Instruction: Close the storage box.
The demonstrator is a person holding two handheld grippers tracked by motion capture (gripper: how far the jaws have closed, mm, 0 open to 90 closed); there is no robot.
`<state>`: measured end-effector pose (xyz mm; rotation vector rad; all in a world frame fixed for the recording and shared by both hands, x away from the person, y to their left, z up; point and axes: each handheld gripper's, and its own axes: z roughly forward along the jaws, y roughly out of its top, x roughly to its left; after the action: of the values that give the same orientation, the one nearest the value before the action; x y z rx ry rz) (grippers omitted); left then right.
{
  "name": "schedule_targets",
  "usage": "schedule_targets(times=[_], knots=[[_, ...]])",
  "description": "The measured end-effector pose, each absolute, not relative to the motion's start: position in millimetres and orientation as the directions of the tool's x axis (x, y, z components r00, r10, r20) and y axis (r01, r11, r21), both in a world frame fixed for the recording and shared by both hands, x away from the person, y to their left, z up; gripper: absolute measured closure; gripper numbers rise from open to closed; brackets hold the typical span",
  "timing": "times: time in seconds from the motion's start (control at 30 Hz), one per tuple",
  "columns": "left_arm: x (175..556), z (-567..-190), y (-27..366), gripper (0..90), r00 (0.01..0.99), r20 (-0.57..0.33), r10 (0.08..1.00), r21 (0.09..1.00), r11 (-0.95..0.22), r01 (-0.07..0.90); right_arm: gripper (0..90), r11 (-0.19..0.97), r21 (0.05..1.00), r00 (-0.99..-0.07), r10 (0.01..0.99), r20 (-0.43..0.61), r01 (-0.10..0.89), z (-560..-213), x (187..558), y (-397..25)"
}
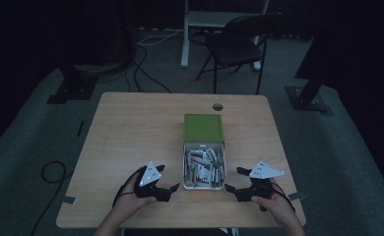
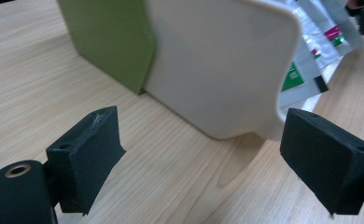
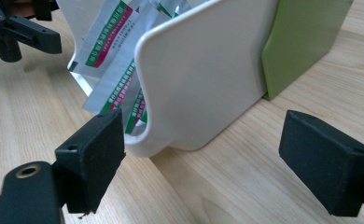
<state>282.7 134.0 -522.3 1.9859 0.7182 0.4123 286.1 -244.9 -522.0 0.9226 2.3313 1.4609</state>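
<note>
A white open box (image 1: 204, 185) full of several silver sachets (image 1: 203, 165) lies on the wooden table, slid partway out of a green sleeve (image 1: 203, 127). My left gripper (image 1: 169, 178) rests on the table just left of the box's near end, jaws open and empty. My right gripper (image 1: 235, 179) sits just right of that end, also open and empty. In the left gripper view the box's white wall (image 2: 217, 65) and the green sleeve (image 2: 108, 39) fill the space beyond my gripper (image 2: 201, 156). The right gripper view shows the white wall (image 3: 203, 74), sachets (image 3: 117, 60) spilling out, and my gripper (image 3: 203, 161).
The table (image 1: 131, 128) has a round cable hole (image 1: 218, 106) behind the green sleeve. A dark folding chair (image 1: 239, 46) and a white desk frame stand beyond the far edge. Cables run over the grey floor at left.
</note>
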Motion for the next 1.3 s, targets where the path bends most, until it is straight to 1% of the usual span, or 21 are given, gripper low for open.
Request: schedule_targets(times=[0.13, 0.17, 0.37, 0.8, 0.83, 1.17, 1.3], knots=[[285, -520, 129, 13.1, 0.769, 0.002, 0.640, 0.878, -0.369, 0.305, 13.9, 0.302, 0.875, -0.777, 0.617, 0.123, 0.378, -521, 287, -242], [286, -518, 128, 13.1, 0.773, -0.017, 0.634, 0.885, -0.351, 0.308, 13.9, 0.294, 0.879, -0.778, 0.615, 0.126, 0.375, -519, 288, -240], [289, -513, 121, 13.1, 0.781, -0.016, 0.624, 0.891, -0.346, 0.294, 14.0, 0.265, 0.891, -0.773, 0.620, 0.137, 0.370, -514, 292, -239], [298, -508, 112, 13.1, 0.786, 0.009, 0.618, 0.889, -0.365, 0.276, 14.1, 0.246, 0.891, -0.751, 0.645, 0.143, 0.381, -516, 298, -242], [300, -507, 112, 13.1, 0.784, 0.022, 0.620, 0.885, -0.377, 0.273, 14.1, 0.246, 0.892, -0.752, 0.644, 0.142, 0.379, -516, 298, -241], [308, -507, 111, 11.6, 0.797, 0.007, 0.603, 0.883, -0.379, 0.278, 14.1, 0.253, 0.890, -0.754, 0.641, 0.141, 0.381, -516, 299, -241], [309, -506, 110, 11.5, 0.795, 0.016, 0.607, 0.883, -0.381, 0.274, 14.1, 0.252, 0.890, -0.752, 0.644, 0.139, 0.380, -516, 300, -240]])
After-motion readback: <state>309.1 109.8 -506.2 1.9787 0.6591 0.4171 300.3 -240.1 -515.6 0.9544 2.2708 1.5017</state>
